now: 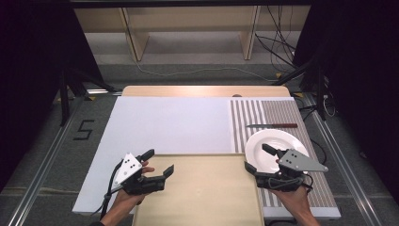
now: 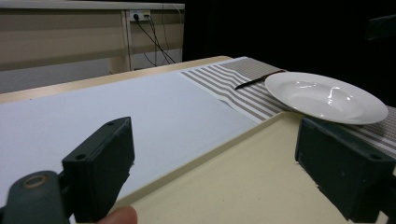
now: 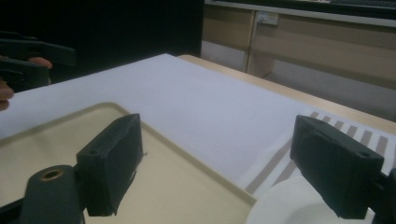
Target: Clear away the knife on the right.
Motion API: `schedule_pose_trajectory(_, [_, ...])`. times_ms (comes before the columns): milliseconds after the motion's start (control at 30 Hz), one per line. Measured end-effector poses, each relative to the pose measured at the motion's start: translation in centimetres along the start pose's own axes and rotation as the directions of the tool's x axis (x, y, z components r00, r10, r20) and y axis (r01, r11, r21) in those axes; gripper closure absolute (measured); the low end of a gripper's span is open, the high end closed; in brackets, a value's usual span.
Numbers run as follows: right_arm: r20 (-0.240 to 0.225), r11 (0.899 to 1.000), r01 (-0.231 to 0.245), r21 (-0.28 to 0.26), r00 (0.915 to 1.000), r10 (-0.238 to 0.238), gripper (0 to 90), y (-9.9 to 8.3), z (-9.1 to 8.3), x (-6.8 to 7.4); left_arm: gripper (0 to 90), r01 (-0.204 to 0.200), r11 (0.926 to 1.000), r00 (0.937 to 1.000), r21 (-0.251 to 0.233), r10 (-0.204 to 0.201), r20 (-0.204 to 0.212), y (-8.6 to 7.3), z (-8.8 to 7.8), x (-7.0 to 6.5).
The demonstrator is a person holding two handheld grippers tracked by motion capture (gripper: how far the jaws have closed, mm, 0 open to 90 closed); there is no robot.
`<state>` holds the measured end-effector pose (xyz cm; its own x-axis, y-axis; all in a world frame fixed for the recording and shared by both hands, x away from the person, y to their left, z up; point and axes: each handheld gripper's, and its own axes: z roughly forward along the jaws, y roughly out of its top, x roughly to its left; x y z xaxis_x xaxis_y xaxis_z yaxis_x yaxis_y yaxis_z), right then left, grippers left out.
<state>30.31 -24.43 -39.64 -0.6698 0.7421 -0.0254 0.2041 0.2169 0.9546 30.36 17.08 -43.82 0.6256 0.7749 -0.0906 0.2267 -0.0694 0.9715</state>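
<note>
A white plate [image 1: 275, 143] rests on a striped placemat [image 1: 282, 110] at the right, with a dark-handled knife [image 1: 272, 125] lying just beyond it. A beige tray [image 1: 202, 193] sits at the table's near middle. My left gripper [image 1: 160, 161] hovers over the tray's left far corner, open, nothing between its jaws. My right gripper [image 1: 257, 157] is open too, one finger over the plate's near rim and the other by the tray's right edge. In the left gripper view, the plate [image 2: 327, 95] and knife [image 2: 259, 78] lie ahead beyond the open gripper [image 2: 212, 135]. The right gripper [image 3: 217, 130] looks across the tray [image 3: 177, 186].
A white mat [image 1: 169, 125] covers the table's left and middle beyond the tray. The wooden table edge [image 1: 202, 90] runs along the back. Cables and shelf legs stand on the floor behind. The other hand's gripper [image 3: 28, 56] shows at the far left of the right gripper view.
</note>
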Motion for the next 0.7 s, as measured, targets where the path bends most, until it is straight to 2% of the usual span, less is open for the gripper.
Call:
schedule_pose_trajectory(167, [0.019,1.000,-0.006,0.014,0.9998,0.006,18.1,0.0,0.5,-1.1,11.8,-0.003,1.0000,1.0000,0.001,0.003,0.001,0.0,0.0,0.0])
schedule_pose_trajectory(267, [0.018,1.000,-0.006,0.017,0.9998,0.006,18.1,0.0,0.8,-1.3,11.8,-0.003,1.0000,1.0000,0.002,0.003,0.000,0.0,0.0,0.0])
schedule_pose_trajectory(333, [0.023,0.999,0.014,0.033,0.9996,-0.015,18.1,0.1,1.3,-1.6,11.8,-0.003,1.0000,1.0000,0.002,0.003,0.000,0.0,0.0,0.0])
schedule_pose_trajectory(433, [0.033,0.999,0.014,0.045,0.9993,-0.016,18.1,0.2,1.6,-2.1,11.8,-0.002,1.0000,1.0000,0.001,0.002,-0.001,0.0,0.0,0.0])
schedule_pose_trajectory(600, [0.063,0.998,0.013,0.066,0.9979,-0.017,18.2,0.5,2.2,-3.5,11.8,-0.003,1.0000,1.0000,0.000,0.003,-0.001,0.0,0.0,0.0])
schedule_pose_trajectory(700, [0.074,0.995,0.012,0.096,0.9971,-0.019,18.3,0.7,2.7,-4.8,11.8,-0.003,1.0000,1.0000,0.001,0.003,-0.001,0.0,0.0,0.0])
